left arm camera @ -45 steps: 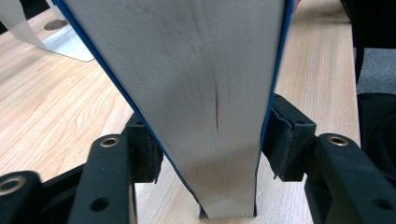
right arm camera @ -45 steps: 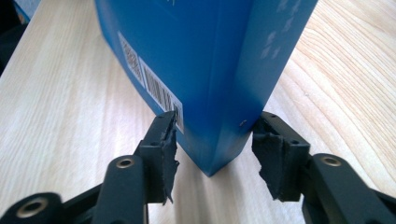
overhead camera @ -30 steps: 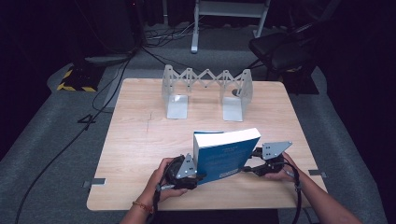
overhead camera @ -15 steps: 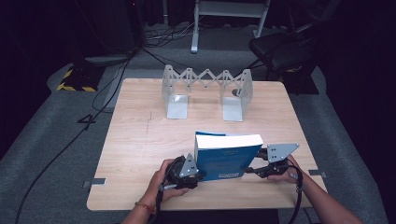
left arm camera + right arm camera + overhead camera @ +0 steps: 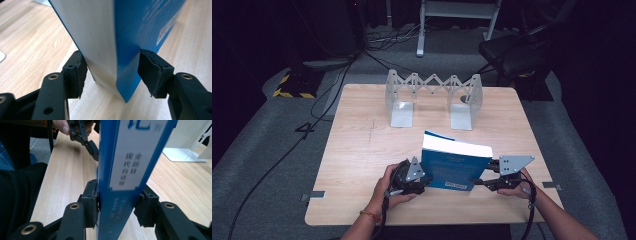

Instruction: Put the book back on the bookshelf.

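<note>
The book (image 5: 455, 165) stands up on edge near the front of the table (image 5: 362, 150), held between both hands, its blue cover facing the person and its white page block showing along the top. The left gripper (image 5: 414, 181) has it by the page-edge end, fingers (image 5: 75, 75) pressed on either side of the lower corner; the right gripper (image 5: 488, 181) is clamped on the spine end, its fingers (image 5: 91, 197) tight against the blue cover. So the book's long axis runs left to right across the table, straight from one gripper to the other, and neither hand is the nearer one. It leans back a little, top edge away from the person. Dead ahead, well apart from the book, the metal rack (image 5: 434, 97) waits near the far edge, and the bare wood between them looks like open room for a carry forward. Behind, the near table edge is close.
</note>
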The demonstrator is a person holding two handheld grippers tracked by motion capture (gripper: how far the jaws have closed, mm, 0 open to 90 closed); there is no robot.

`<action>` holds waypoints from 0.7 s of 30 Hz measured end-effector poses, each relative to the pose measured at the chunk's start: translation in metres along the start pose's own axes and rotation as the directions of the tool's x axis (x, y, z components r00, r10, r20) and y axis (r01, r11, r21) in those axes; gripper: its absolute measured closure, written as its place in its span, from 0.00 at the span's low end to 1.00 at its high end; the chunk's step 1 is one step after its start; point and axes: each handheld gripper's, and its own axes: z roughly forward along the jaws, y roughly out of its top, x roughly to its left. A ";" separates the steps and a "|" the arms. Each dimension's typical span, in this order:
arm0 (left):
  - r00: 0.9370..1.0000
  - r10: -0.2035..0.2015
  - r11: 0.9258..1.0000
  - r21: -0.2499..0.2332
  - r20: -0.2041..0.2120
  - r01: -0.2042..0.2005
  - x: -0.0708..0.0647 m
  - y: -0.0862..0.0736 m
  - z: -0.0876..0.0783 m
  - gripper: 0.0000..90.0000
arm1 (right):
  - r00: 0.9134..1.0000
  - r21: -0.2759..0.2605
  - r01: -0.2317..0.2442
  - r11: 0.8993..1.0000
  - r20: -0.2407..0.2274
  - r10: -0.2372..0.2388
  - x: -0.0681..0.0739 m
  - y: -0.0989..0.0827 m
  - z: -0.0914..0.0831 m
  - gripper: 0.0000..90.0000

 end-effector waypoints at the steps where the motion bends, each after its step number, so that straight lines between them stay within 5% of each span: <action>1: 1.000 0.002 1.000 -0.002 -0.004 -0.002 0.001 0.001 0.001 0.45 | 1.000 -0.005 0.000 1.000 0.005 0.000 0.001 0.001 0.000 0.65; 14: 0.999 -0.037 0.998 -0.057 -0.040 0.034 0.004 0.004 0.013 0.46 | 0.995 -0.006 0.005 1.000 0.104 -0.005 0.013 0.013 0.002 0.61; 21: 0.998 -0.062 0.995 -0.075 -0.018 0.060 0.006 0.003 0.014 0.46 | 0.991 -0.001 -0.003 1.000 0.137 0.003 0.016 0.016 0.003 0.61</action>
